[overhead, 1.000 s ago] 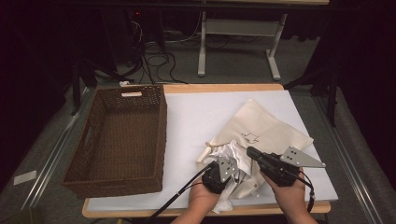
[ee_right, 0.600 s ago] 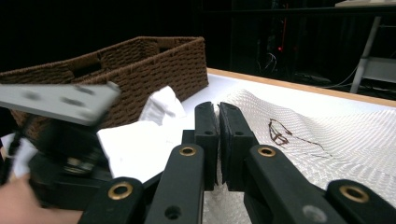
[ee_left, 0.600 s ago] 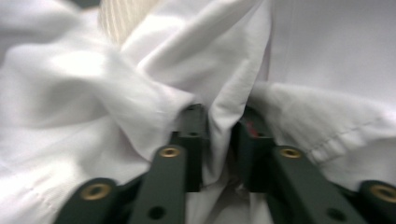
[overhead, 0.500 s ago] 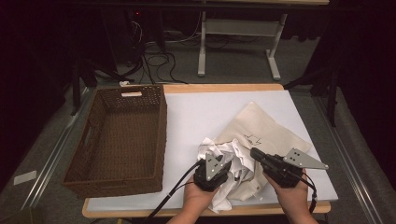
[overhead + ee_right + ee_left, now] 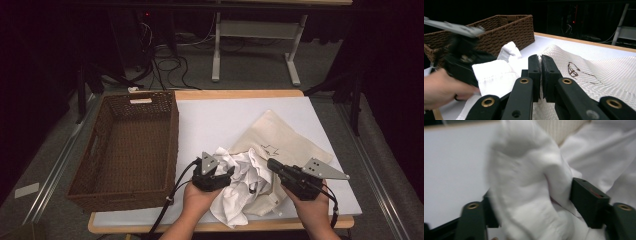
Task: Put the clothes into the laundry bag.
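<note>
My left gripper, jaws just opening, has white cloth loose between them; my right gripper, at three o'clock, is closed.

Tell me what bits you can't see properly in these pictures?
- Left gripper view: the white cloth is blurred and covers the left gripper's near jaw; whether the pads press it is unclear.
- High view: the cloth bag's small drawing is too small to read.
- Right gripper view: the basket is cut off at the left edge.
</note>
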The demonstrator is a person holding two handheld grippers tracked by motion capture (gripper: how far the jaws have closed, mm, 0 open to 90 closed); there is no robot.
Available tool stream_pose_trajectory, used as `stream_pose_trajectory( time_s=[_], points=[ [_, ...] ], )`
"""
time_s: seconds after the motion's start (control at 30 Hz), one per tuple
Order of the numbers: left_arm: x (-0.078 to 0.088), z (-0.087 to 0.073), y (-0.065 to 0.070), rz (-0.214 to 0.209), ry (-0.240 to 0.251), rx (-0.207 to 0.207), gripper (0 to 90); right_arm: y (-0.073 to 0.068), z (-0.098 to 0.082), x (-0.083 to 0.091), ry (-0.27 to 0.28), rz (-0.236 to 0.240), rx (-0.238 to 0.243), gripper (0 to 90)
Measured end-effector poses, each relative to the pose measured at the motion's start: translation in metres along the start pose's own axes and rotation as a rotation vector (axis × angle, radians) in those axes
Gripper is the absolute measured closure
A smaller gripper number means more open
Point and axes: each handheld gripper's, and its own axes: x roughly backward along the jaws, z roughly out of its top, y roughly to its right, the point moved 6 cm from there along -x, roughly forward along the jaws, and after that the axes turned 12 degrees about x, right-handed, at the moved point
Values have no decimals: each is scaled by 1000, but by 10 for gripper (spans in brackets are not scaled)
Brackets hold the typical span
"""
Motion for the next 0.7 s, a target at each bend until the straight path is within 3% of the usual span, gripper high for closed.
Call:
stream_pose_trajectory(
  time_s=[0.1,0.17,0.3,0.43,0.7],
  points=[
    [0,-2,14,6,28,-47,728,1,-1,-2,-6,0,0,873],
    [1,-3,22,5,35,-71,790,1,-1,-5,-18,10,-2,873],
    [6,-6,31,5,52,-74,806,2,1,-15,-40,8,24,874],
    [22,3,26,15,121,-12,809,2,5,-18,-42,24,-7,875],
    [36,4,32,21,160,-30,811,0,19,-36,-28,23,20,876]
  ],
)
